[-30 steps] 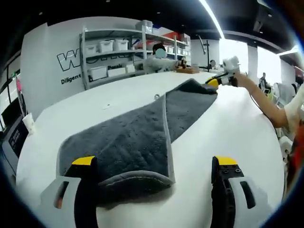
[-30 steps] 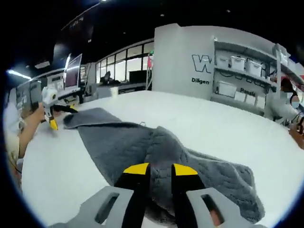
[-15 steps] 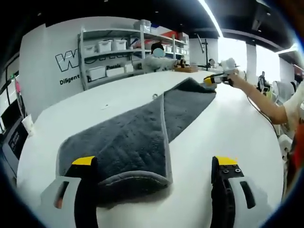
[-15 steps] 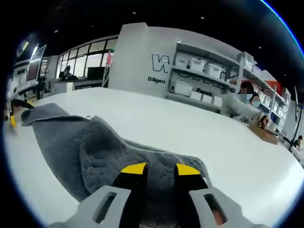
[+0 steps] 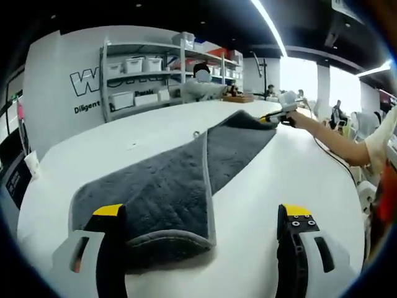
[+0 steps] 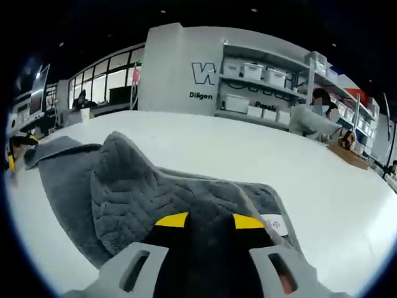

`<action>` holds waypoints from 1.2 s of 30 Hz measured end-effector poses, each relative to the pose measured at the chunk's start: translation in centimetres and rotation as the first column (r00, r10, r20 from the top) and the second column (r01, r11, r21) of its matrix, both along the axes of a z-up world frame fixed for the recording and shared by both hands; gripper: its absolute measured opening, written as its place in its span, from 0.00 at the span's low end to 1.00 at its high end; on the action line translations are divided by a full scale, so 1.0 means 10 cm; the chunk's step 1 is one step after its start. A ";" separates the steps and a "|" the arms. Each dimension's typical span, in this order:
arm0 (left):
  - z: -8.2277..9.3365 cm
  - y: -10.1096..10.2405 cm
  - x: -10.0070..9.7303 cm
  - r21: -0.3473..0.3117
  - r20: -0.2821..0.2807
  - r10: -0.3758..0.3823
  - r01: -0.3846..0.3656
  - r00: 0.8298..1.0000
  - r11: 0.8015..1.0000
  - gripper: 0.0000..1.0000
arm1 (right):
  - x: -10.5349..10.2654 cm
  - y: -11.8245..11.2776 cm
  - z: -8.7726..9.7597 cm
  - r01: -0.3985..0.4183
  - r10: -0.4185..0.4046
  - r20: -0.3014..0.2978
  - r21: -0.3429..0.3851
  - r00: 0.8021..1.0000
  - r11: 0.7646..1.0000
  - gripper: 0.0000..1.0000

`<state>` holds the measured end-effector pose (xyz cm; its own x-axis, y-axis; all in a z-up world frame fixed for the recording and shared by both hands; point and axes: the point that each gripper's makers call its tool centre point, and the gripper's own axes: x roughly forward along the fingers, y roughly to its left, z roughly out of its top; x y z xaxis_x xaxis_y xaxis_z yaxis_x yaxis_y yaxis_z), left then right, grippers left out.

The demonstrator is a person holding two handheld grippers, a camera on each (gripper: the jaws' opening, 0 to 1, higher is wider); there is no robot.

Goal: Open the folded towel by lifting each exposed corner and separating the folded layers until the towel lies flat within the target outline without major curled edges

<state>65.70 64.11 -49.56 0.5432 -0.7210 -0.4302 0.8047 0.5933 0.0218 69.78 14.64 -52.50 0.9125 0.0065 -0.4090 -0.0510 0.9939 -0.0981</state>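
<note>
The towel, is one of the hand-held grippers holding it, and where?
Yes. The right hand-held gripper pinches a raised fold of the grey towel at one end. The left hand-held gripper is open, holding nothing.

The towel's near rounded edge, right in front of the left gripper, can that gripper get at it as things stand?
Probably yes. The left gripper is open, its jaws wide apart on either side of the towel's near folded edge, and nothing lies between them on the white table.
</note>
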 end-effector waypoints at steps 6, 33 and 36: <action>-0.02 -0.01 -0.01 0.006 -0.004 -0.001 0.001 1.000 1.000 0.99 | -0.01 0.13 -0.03 -0.070 0.069 -0.018 -0.046 0.997 0.996 0.00; -0.06 0.02 0.00 0.024 -0.016 0.002 -0.001 1.000 1.000 0.99 | -0.21 0.38 0.58 -0.197 0.198 0.101 -0.015 0.975 0.980 0.00; -0.07 0.02 0.00 0.027 -0.019 0.000 0.001 1.000 1.000 0.99 | -0.27 0.37 0.53 -0.217 0.219 0.049 -0.045 0.974 0.975 0.00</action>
